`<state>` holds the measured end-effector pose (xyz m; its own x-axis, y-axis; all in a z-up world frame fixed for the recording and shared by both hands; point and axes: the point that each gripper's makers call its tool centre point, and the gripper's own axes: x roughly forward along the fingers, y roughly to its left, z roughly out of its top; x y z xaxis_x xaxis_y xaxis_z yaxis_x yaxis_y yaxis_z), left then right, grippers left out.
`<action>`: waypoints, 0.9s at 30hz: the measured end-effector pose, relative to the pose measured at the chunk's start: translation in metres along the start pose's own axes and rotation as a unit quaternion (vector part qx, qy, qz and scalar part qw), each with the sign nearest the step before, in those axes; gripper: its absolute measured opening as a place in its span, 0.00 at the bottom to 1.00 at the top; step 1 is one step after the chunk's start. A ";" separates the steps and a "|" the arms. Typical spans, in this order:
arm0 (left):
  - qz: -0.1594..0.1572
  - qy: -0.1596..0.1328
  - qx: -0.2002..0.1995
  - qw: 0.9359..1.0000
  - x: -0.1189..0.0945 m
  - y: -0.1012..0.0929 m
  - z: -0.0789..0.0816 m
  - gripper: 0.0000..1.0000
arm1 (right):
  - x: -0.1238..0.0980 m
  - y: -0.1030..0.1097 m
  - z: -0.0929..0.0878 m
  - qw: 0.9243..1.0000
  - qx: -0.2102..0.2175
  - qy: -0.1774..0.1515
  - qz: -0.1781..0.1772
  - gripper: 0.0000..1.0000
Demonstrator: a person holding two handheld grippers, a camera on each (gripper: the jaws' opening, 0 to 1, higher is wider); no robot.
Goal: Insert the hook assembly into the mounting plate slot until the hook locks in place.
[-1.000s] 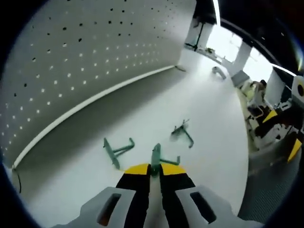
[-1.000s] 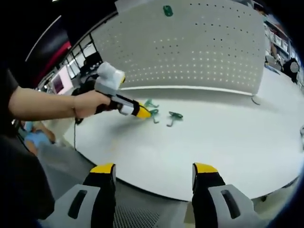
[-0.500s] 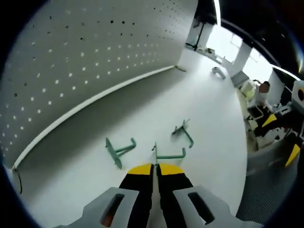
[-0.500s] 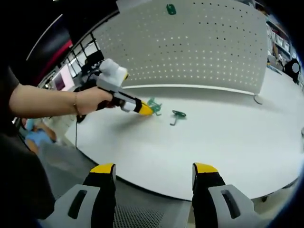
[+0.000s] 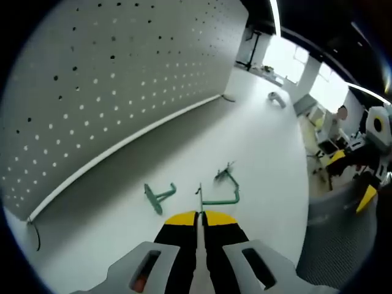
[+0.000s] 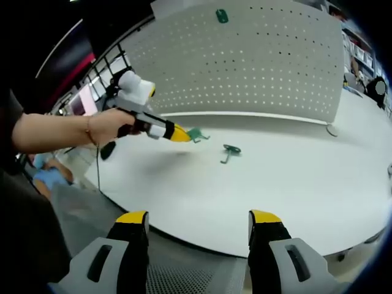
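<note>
My left tongs [image 5: 199,215] pinch the green hook [image 5: 215,199] by its thin, stiff, light wire; it could twist. Right tongs [image 6: 199,222] hang wide over the bench [image 6: 294,184].

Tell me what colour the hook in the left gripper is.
Green hook, clearest in the left gripper view.

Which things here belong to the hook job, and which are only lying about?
For the job:
- held green hook, in the shut left gripper
- pegboard
- right gripper, open

Lying about:
- two more green hooks on the table
</note>
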<state>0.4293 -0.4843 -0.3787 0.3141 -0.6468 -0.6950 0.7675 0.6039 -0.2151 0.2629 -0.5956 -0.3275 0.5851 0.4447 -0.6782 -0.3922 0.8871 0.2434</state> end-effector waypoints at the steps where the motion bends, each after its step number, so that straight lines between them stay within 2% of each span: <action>1: -0.001 -0.003 -0.001 1.000 -0.003 -0.002 0.002 0.03 | 0.000 0.001 0.001 1.000 0.000 -0.002 0.001 0.66; 7: -0.004 -0.016 -0.009 1.000 -0.025 -0.012 0.008 0.03 | 0.000 0.008 -0.004 1.000 -0.012 0.001 0.007 0.66; 9: -0.001 -0.035 -0.028 0.999 -0.035 -0.016 0.014 0.03 | -0.001 0.011 -0.005 1.000 -0.018 0.001 0.010 0.66; 12: 0.001 -0.052 -0.034 0.998 -0.047 -0.023 0.019 0.03 | -0.002 0.015 -0.004 1.000 -0.020 -0.001 0.011 0.66; 19: -0.005 -0.076 -0.044 0.996 -0.076 -0.049 0.024 0.03 | -0.002 0.028 0.003 0.999 -0.031 -0.010 0.023 0.66; 21: -0.017 -0.087 -0.058 0.994 -0.084 -0.059 0.026 0.03 | -0.003 0.030 0.005 0.999 -0.034 -0.015 0.025 0.66; 27: -0.025 -0.105 -0.056 0.993 -0.111 -0.081 0.029 0.03 | -0.001 0.041 0.009 0.998 -0.038 -0.022 0.035 0.66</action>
<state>0.3485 -0.4749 -0.2638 0.3957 -0.7531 -0.5257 0.7223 0.6087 -0.3283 0.2526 -0.5581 -0.3111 0.5840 0.5125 -0.6295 -0.4851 0.8421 0.2356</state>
